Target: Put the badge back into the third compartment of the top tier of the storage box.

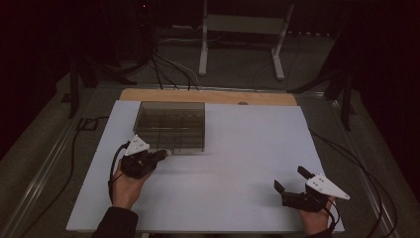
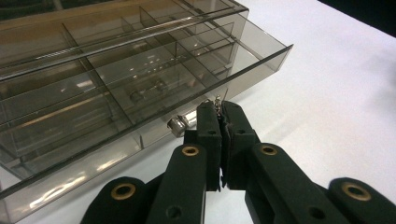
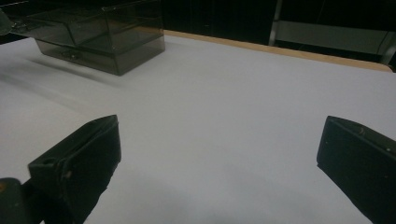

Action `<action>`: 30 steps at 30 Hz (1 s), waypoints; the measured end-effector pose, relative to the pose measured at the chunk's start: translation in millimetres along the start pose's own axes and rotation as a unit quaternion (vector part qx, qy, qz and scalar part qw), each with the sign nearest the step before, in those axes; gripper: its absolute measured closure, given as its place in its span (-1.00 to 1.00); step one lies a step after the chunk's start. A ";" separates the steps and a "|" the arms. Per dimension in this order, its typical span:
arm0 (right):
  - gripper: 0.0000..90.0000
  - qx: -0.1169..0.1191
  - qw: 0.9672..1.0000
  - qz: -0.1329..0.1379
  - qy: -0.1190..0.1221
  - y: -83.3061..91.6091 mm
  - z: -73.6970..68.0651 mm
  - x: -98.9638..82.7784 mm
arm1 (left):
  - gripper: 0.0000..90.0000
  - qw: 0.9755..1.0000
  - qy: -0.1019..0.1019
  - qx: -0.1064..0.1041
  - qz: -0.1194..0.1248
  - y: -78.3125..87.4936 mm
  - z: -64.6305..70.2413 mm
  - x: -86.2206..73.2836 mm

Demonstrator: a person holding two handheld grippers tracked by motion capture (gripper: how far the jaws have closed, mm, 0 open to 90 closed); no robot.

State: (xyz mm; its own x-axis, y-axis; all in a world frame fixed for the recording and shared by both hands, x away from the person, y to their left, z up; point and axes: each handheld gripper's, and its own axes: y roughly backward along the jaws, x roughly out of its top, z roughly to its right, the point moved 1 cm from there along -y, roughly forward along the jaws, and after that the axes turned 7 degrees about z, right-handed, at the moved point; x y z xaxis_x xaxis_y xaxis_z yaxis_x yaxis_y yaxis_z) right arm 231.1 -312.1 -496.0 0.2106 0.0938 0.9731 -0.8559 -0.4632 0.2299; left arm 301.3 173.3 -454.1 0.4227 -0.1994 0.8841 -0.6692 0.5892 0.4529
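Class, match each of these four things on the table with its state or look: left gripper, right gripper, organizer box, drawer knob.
1 left gripper
2 right gripper
3 organizer box
4 drawer knob

A smoky clear plastic with compartments
B open over bare white table
C small and silvery
D shut on something small and metallic, beside the knob

Pairs: 1-D, 2-B, 3-A, 4-C

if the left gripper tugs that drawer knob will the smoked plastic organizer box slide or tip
The organizer box probably slides: it sits low and wide on the smooth white table. It looks light, its visible compartments empty. Thin clear walls may crack.
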 end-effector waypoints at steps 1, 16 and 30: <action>-1.00 0.000 1.000 0.000 0.000 0.0 0.0 0.0 | 0.97 1.000 0.000 0.000 0.000 0.0 0.0 0.0; -1.00 0.000 1.000 0.000 0.001 -0.3 0.1 -0.1 | 0.97 1.000 0.000 -0.001 0.012 -4.0 2.7 8.1; -1.00 0.002 1.000 0.000 0.002 -1.0 0.0 -0.3 | 0.97 1.000 -0.002 -0.002 0.023 -12.5 6.1 20.2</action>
State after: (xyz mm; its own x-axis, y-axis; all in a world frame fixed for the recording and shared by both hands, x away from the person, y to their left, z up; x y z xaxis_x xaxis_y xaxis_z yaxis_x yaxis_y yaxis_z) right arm 231.8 -311.7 -496.6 0.2084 0.0970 0.9732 -0.8543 -0.4664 0.2294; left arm 314.5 157.1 -441.3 0.3896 -0.1755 0.9041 -0.6854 0.6005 0.4120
